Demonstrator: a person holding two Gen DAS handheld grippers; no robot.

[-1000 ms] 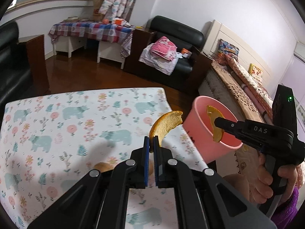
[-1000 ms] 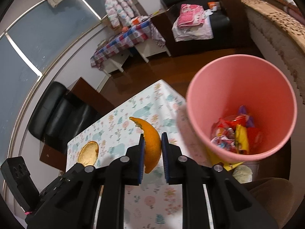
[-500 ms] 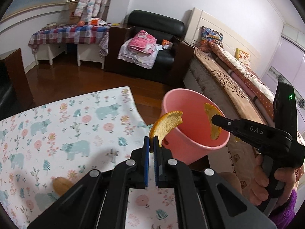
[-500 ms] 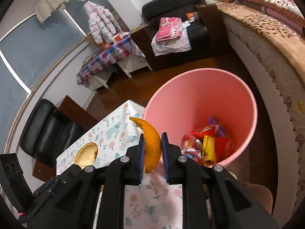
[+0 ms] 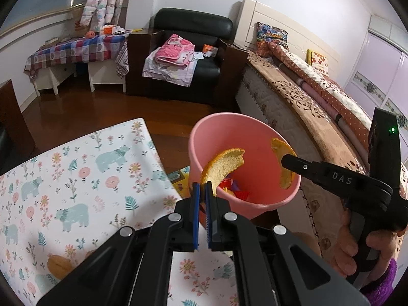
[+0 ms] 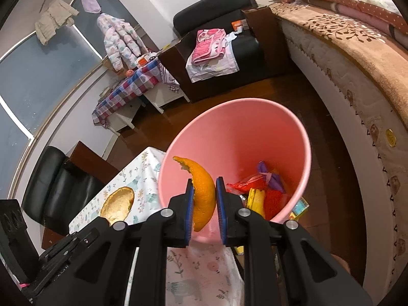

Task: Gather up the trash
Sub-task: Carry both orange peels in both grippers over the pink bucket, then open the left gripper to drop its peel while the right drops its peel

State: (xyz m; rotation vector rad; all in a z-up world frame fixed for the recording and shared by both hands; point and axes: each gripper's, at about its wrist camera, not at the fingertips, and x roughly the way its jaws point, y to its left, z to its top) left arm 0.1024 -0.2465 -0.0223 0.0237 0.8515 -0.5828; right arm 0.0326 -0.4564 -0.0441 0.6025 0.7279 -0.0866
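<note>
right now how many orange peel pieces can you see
3: one in the left gripper peel, one in the right gripper peel, one on the table. More may be hidden.

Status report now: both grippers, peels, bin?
Left gripper shut on curved orange peel. Right gripper shut on second orange peel. Both at round pink plastic bin; nothing blocking.

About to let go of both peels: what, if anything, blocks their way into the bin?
Nothing visible. The left tool holds its peel and the right tool its peel by the open pink bin, which holds only wrappers at the bottom.
</note>
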